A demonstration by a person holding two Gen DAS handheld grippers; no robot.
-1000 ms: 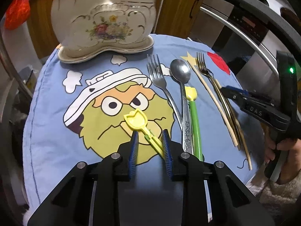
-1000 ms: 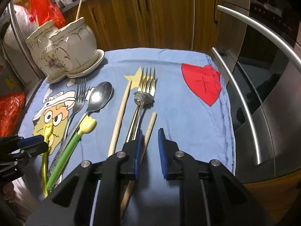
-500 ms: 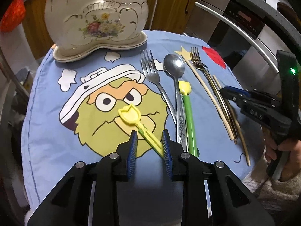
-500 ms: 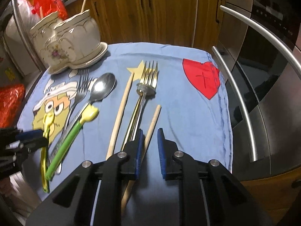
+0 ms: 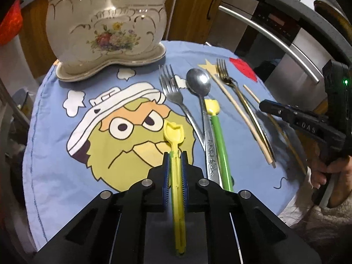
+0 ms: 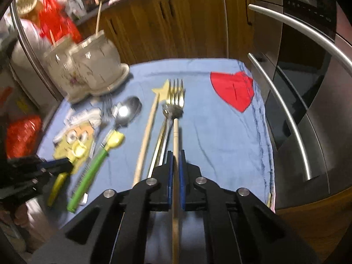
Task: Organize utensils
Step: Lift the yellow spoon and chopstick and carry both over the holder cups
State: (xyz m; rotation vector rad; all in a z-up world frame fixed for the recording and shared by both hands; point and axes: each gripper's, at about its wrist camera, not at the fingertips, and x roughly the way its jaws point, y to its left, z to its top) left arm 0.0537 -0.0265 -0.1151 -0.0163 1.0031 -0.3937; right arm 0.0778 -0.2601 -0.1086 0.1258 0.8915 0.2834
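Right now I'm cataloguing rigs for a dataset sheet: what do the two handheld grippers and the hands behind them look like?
The left gripper and right gripper match: matte black angular linkages with silver pivot screws and blue ribbed finger pads. Seen from the left wrist view, the right unit's side carries pale lettering reading "DAS" and a black upright housing with a lit green LED. A bare hand grips it; no sleeve or cable is clearly visible.

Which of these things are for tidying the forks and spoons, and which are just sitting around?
For the job:
yellow toy shovel, clamped in the left gripper
wooden chopstick, clamped in the right gripper
silver fork
silver spoon
gold fork
ceramic holder

Just lying about:
cartoon cloth
oven
wooden cabinets
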